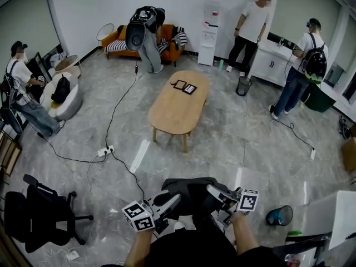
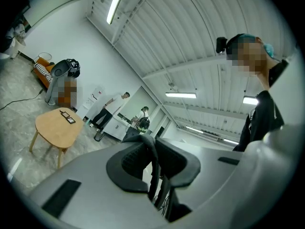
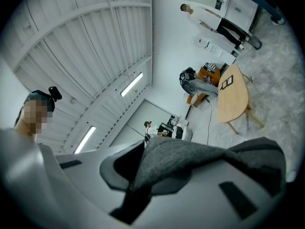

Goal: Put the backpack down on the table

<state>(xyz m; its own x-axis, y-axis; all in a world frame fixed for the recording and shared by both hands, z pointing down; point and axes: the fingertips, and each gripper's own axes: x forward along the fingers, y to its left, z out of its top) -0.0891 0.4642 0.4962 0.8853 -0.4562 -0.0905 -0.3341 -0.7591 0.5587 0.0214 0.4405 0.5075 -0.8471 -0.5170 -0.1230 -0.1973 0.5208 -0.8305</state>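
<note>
A dark grey backpack (image 1: 192, 196) hangs in front of me at the bottom of the head view, held up between both grippers. My left gripper (image 1: 168, 203) is shut on a thin black strap (image 2: 153, 151), which runs down between its jaws in the left gripper view. My right gripper (image 1: 218, 196) is shut on a fold of grey backpack fabric (image 3: 190, 159) that drapes over its jaws. The oval wooden table (image 1: 175, 107) stands a few steps ahead on the marble floor, well apart from the backpack. Two flat dark items (image 1: 184, 86) lie near its far end.
A black office chair (image 1: 39, 216) stands at the lower left and a small bin (image 1: 280, 215) at the lower right. A cable and power strip (image 1: 105, 149) run across the floor left of the table. Several people stand or sit around the room's edges. An orange sofa (image 1: 139, 42) lines the far wall.
</note>
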